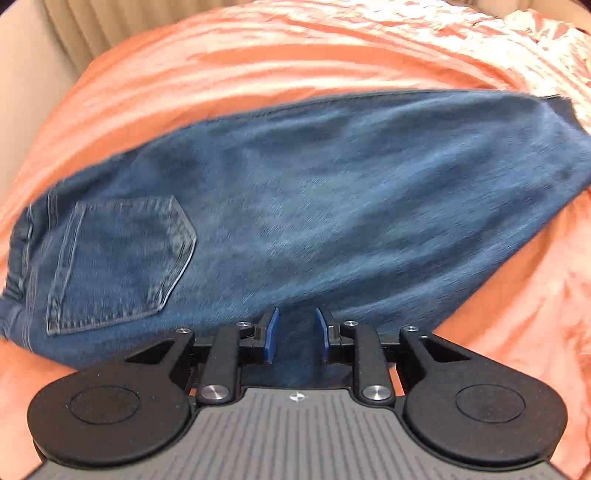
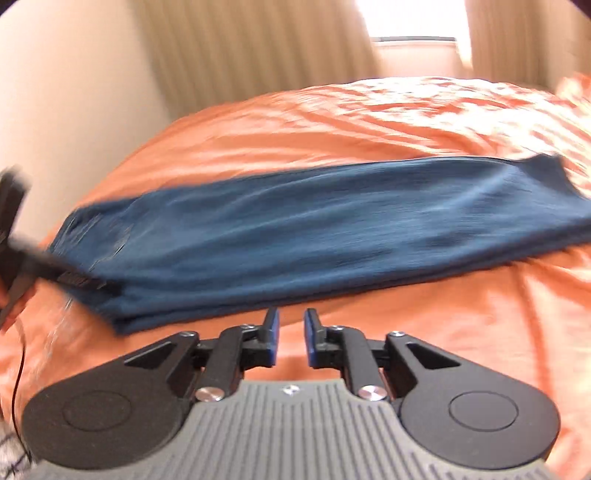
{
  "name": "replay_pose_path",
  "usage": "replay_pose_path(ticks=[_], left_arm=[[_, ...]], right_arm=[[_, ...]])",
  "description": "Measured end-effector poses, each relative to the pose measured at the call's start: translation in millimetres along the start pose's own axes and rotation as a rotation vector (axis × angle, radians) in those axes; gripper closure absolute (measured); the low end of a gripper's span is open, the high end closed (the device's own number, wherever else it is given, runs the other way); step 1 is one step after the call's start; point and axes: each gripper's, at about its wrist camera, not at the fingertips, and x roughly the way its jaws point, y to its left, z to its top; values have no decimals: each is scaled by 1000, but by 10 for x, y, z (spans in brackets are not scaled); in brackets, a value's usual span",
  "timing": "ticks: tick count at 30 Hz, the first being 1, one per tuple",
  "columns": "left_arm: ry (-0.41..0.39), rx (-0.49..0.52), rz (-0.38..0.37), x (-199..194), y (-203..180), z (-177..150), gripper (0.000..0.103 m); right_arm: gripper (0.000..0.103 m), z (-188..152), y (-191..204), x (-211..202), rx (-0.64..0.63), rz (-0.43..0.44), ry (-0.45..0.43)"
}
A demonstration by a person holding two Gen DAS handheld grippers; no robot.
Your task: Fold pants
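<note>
Orange bedding (image 1: pixel 295 66) covers the bed, with beige curtains (image 2: pixel 240 48) and a bright window (image 2: pixel 413 33) behind. Jeans (image 1: pixel 314 206) lie flat across it, already folded lengthwise, one leg seemingly stacked on the other, back pocket (image 1: pixel 118 258) at 9 o'clock and hems toward 3 o'clock. That reads as the first fold done; the crosswise folds, hems toward waist, look still to come.

Left gripper (image 1: pixel 295 334) sits at the near edge of the denim, fingers spread with cloth between them but not pinched. Right gripper (image 2: pixel 291 336) hovers just short of the near edge over bare sheet, fingers apart and holding nothing. In the right view the other tool is a blur at 9 o'clock by the waistband.
</note>
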Motion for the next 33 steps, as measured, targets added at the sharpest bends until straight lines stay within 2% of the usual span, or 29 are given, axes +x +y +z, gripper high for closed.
replay_pose_path(ticks=[4,8,12,16,20,23,24,25,26,30,33], left_arm=[[-52,-13,-66,-222,-182,250,74],[-84,46,-88,-222,-527,526,74],[-88,92,-114,-69,-891,774,74],[-83,111,-148,182,-1225,1008,74],[-65,107,-179,450,-1481,1218,74],[-57,112,-195,589,-1609,1315,74],[-56,114,-199,620,-1645,1336,74],[-57,117,-203,650,-1668,1355,74],[-58,119,-204,671,-1679,1369,74],[-68,125,-223,751,-1706,1432,74],[-56,165,-227,857,-1771,1439,74]], right_arm=[[80,253,-900,-234,236,-65,-52],[80,421,-1795,-388,468,-91,-95],[78,564,-2549,-488,609,-95,-127],[72,688,-3089,-300,720,-78,-135],[70,774,-3409,48,825,-16,-105],[71,809,-3564,295,866,-14,-85],[73,808,-3618,353,882,-6,-82],[82,804,-3657,389,896,-4,-81],[103,802,-3681,393,897,3,-86],[103,796,-3642,202,840,19,-160],[103,761,-3662,312,797,-26,-122]])
